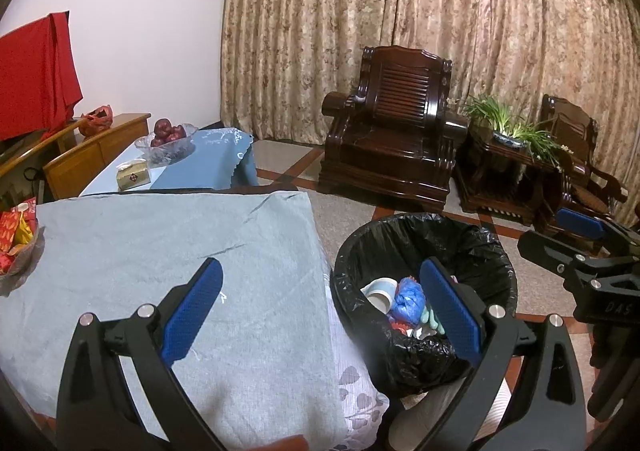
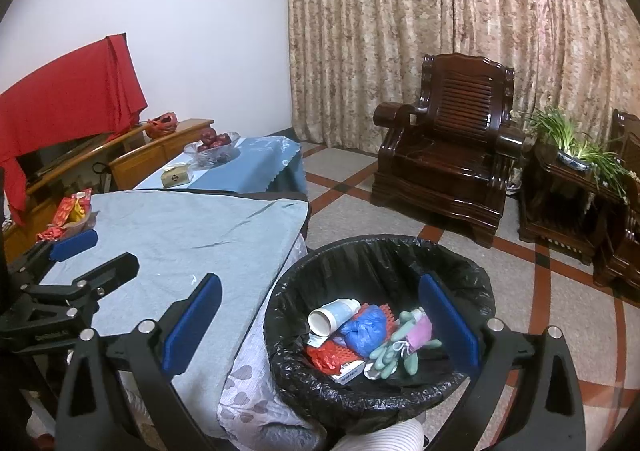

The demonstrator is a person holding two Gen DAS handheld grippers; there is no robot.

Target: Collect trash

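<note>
Gaping wide and holding nothing, the left gripper (image 1: 320,311) is hovering over the table (image 1: 160,251) edge beside the bin (image 2: 380,251). The right gripper (image 2: 320,327), equally wide and empty, is hanging over the bin's mouth. Trash is lying inside: a cup (image 2: 332,315), blue bag (image 2: 366,331), green gloves (image 2: 394,351). An armchair (image 2: 448,139) is standing well beyond, against curtains (image 2: 440,11).

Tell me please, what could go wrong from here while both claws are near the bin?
1. The right claw hangs open over the lined trash bin; lowering it could snag the loose black liner.
2. The bin stands close against the cloth-covered table; a knock could tip it and spill the paper cup, blue bag and green gloves.
3. The left claw is close by, so the two could collide.
</note>
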